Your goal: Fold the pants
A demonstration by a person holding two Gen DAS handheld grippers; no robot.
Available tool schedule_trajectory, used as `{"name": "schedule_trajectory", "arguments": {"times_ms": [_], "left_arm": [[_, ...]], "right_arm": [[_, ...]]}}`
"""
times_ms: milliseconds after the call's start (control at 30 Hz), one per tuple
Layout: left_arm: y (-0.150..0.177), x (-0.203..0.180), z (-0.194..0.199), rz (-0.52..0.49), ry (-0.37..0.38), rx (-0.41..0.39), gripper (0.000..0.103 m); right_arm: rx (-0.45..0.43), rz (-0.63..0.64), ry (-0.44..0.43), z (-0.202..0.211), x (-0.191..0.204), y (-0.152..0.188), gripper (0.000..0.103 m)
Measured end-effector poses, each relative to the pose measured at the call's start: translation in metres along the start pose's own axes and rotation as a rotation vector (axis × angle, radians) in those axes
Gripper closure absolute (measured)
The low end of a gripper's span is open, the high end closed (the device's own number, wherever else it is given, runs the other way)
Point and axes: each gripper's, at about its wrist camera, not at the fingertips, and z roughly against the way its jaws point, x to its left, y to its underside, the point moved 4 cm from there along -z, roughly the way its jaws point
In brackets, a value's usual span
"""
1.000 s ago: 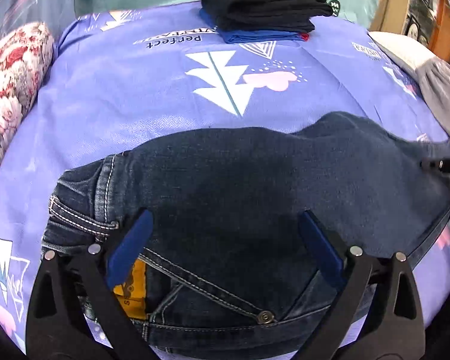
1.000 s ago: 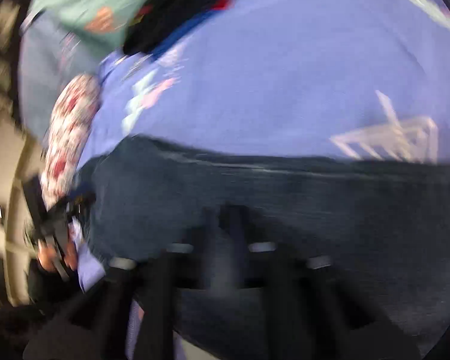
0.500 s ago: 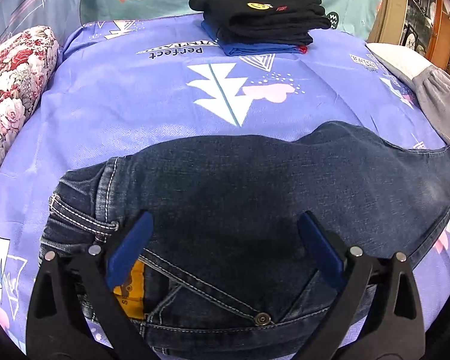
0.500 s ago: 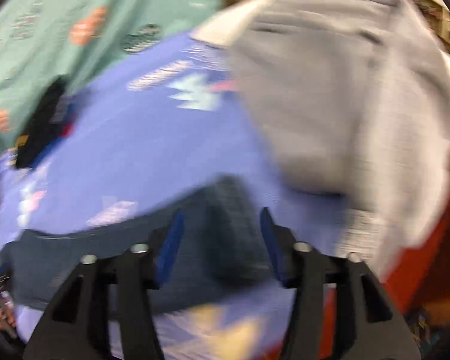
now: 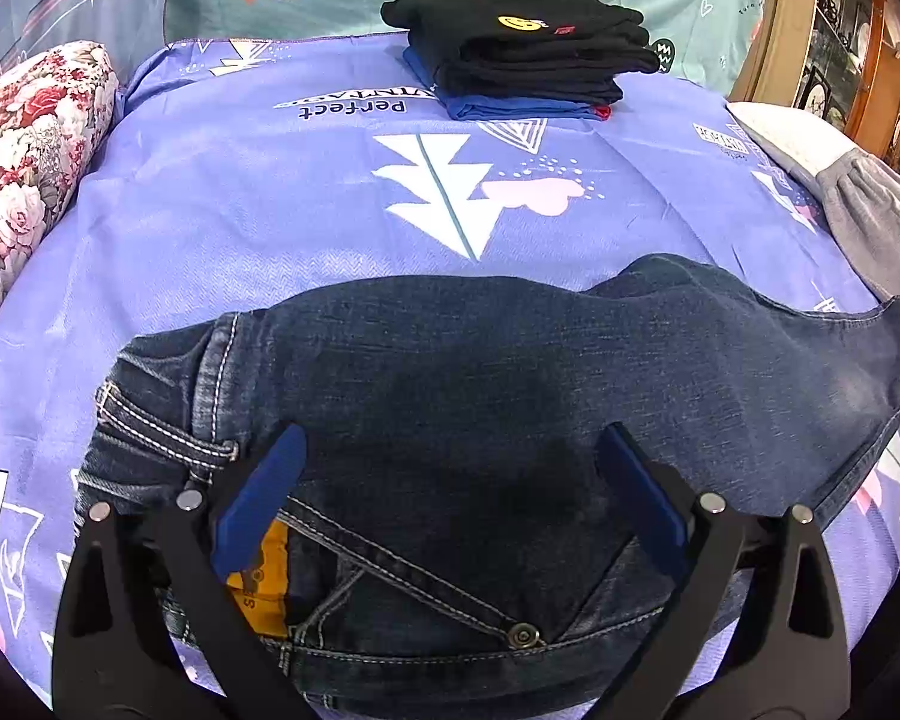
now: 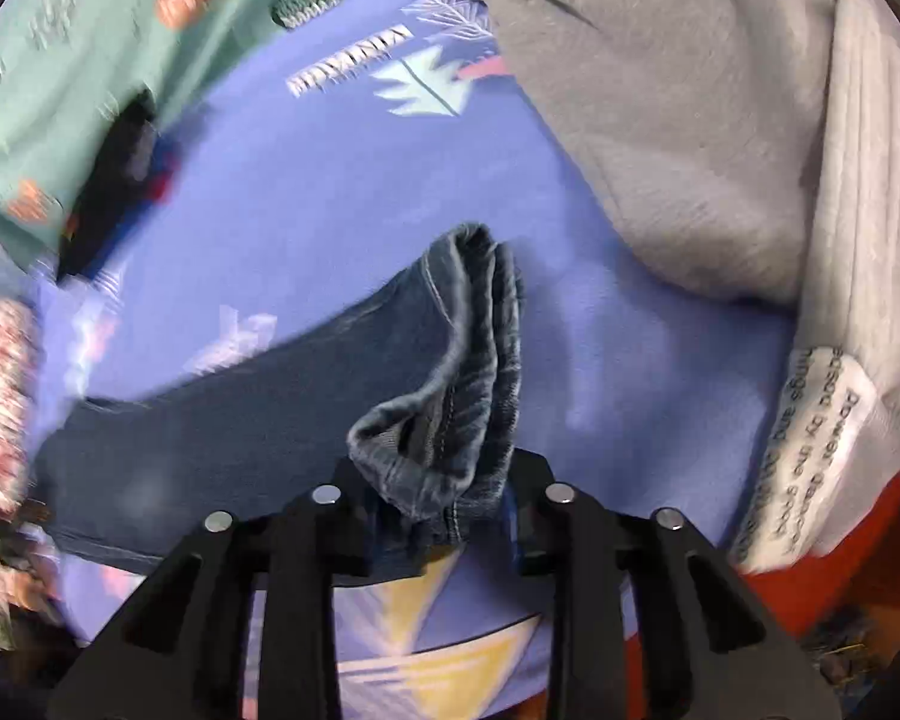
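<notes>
Dark blue jeans (image 5: 480, 372) lie across a purple printed bedsheet (image 5: 270, 210), waistband and button toward me in the left wrist view. My left gripper (image 5: 450, 468) is open and hovers over the waist and pocket area, its blue pads spread wide. In the right wrist view the leg ends (image 6: 462, 360) are bunched and stand up between the fingers of my right gripper (image 6: 444, 510), which is shut on the hem.
A stack of folded black and blue clothes (image 5: 522, 54) sits at the far side of the bed. A floral bolster (image 5: 24, 168) lies at the left. Grey clothing (image 6: 720, 120) is piled at the right, also seen in the left wrist view (image 5: 870, 222).
My right gripper swung to the leg ends, opened, then closed on the hem. The left gripper stayed open over the waist.
</notes>
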Motion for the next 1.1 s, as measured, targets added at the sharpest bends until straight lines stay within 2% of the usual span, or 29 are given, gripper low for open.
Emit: {"name": "schedule_trajectory", "arguments": {"times_ms": [33,100,167,233,333,367,433,467,500,533,567,600,633,667,733,800,867,1033,1100], "left_arm": [[0.000,0.000,0.000,0.001,0.001,0.000,0.004],[0.000,0.000,0.001,0.003,0.006,-0.002,0.004],[0.000,0.001,0.001,0.004,0.010,-0.004,0.004],[0.000,0.002,0.001,0.004,0.011,-0.004,0.004],[0.000,0.001,0.002,0.004,0.010,-0.006,0.004],[0.000,0.002,0.002,0.005,0.012,-0.007,0.004],[0.000,0.003,0.002,0.007,0.017,-0.009,0.004],[0.000,0.003,0.002,0.008,0.021,-0.010,0.004],[0.000,0.004,0.003,0.011,0.025,-0.013,0.004],[0.000,0.004,0.004,0.011,0.027,-0.015,0.004],[0.000,0.004,0.004,0.011,0.028,-0.016,0.004],[0.001,0.004,0.004,0.012,0.031,-0.016,0.004],[0.000,0.004,0.004,0.013,0.033,-0.018,0.004],[0.000,0.005,0.004,0.013,0.034,-0.018,0.004],[0.000,0.004,0.003,0.012,0.034,-0.016,0.004],[0.000,0.004,0.004,0.012,0.036,-0.018,0.004],[0.000,0.005,0.004,0.016,0.042,-0.019,0.004],[0.000,0.005,0.004,0.017,0.043,-0.020,0.004],[-0.001,0.006,0.004,0.017,0.045,-0.020,0.004]], "right_arm": [[-0.042,0.006,-0.042,0.012,0.011,-0.001,0.075],[-0.101,0.045,-0.058,0.030,0.034,-0.005,0.076],[-0.173,0.186,-0.069,0.052,0.088,-0.007,0.076],[-0.192,0.315,-0.116,0.062,0.142,-0.001,0.076],[-0.131,0.566,-0.207,0.046,0.242,0.035,0.076],[-0.102,0.614,-0.217,0.035,0.260,0.047,0.076],[-0.036,0.714,-0.188,-0.001,0.291,0.074,0.076],[-0.013,0.785,-0.126,-0.026,0.303,0.092,0.076],[0.019,0.840,-0.064,-0.050,0.307,0.107,0.076],[0.062,0.867,-0.038,-0.067,0.307,0.120,0.073],[0.067,0.879,-0.028,-0.071,0.307,0.126,0.070],[0.045,0.903,-0.022,-0.070,0.309,0.130,0.063],[0.040,0.916,-0.040,-0.065,0.310,0.132,0.048],[0.057,0.904,-0.111,-0.058,0.311,0.132,0.042],[0.083,0.856,-0.225,-0.043,0.309,0.127,0.041],[0.063,0.782,-0.307,-0.023,0.300,0.113,0.041],[0.036,0.773,-0.273,-0.011,0.295,0.106,0.041],[0.062,0.908,-0.202,-0.017,0.311,0.136,0.041],[0.059,0.951,-0.094,-0.042,0.315,0.144,0.041]]}}
